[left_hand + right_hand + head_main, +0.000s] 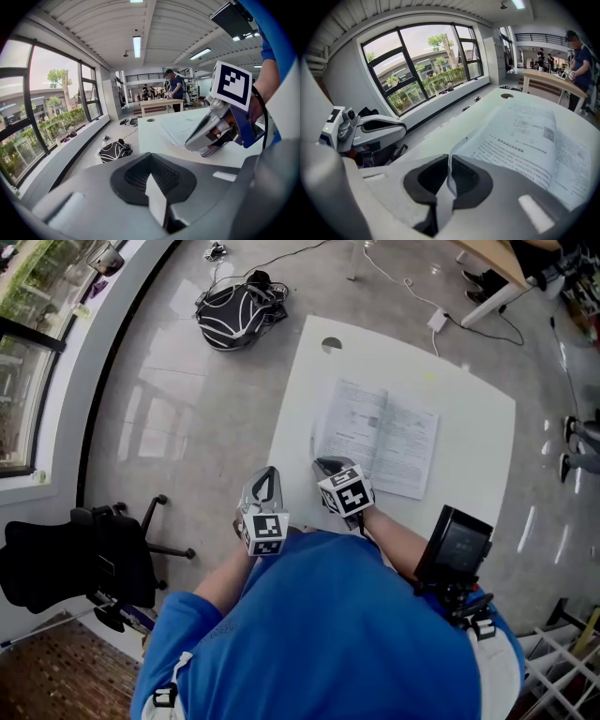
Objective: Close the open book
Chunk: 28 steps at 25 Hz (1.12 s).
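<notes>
A black office chair [82, 563] stood far left on the floor, with a black bag [234, 313] lying beyond it, both well clear of the work. The left gripper [268, 479] hovered at the near left edge of the white table [473, 418]. Its jaws were drawn together with nothing between them, and it was apart from the book.

Just to its right, the right gripper [328, 467] pointed down at the near left corner of the open book [380, 432]. Its jaws were also narrowed to a thin seam. The tips sat right at the page edge, but whether they touched it could not be told.

The book lay flat and open across the middle of the table, printed pages up, so the closing looked not yet begun.

The main risk was that jaws this narrow would catch only the top sheet rather than the whole left half, so a lift might crease or tear that page. With the left gripper not bracing the book, a push from the right could also slide it across the smooth tabletop.
</notes>
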Each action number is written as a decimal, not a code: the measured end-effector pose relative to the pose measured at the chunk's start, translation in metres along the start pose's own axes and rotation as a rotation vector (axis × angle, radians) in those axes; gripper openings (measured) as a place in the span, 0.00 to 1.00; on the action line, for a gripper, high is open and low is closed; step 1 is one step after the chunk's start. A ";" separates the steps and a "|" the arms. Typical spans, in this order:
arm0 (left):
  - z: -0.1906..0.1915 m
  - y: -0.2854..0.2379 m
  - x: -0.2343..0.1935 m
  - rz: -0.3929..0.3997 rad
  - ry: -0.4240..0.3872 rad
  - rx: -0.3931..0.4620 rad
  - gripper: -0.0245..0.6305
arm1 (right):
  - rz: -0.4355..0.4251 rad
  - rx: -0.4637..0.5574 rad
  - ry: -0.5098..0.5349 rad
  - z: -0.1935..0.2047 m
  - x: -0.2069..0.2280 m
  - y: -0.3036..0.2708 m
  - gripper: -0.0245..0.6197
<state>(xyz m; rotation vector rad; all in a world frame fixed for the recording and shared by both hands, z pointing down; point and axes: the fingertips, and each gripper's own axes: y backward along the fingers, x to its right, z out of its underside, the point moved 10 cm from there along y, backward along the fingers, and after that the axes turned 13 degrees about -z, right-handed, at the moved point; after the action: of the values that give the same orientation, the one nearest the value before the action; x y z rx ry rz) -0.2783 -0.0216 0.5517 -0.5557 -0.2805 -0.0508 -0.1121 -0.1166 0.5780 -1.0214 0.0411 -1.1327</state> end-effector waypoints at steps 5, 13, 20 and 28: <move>0.004 0.000 -0.003 -0.007 0.008 -0.019 0.05 | 0.002 -0.043 0.002 0.002 0.001 -0.010 0.08; 0.003 0.001 -0.006 0.011 -0.023 -0.013 0.05 | -0.005 -0.079 0.042 0.002 -0.004 -0.017 0.12; 0.000 0.002 -0.007 0.018 -0.040 -0.007 0.05 | -0.025 -0.080 0.019 0.002 -0.003 -0.019 0.16; 0.001 0.004 -0.005 0.036 -0.053 -0.001 0.05 | -0.076 -0.068 -0.008 0.005 -0.005 -0.022 0.23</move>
<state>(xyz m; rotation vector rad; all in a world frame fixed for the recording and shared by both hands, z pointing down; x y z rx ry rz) -0.2826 -0.0182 0.5495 -0.5640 -0.3221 -0.0009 -0.1278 -0.1102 0.5934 -1.0957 0.0347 -1.2026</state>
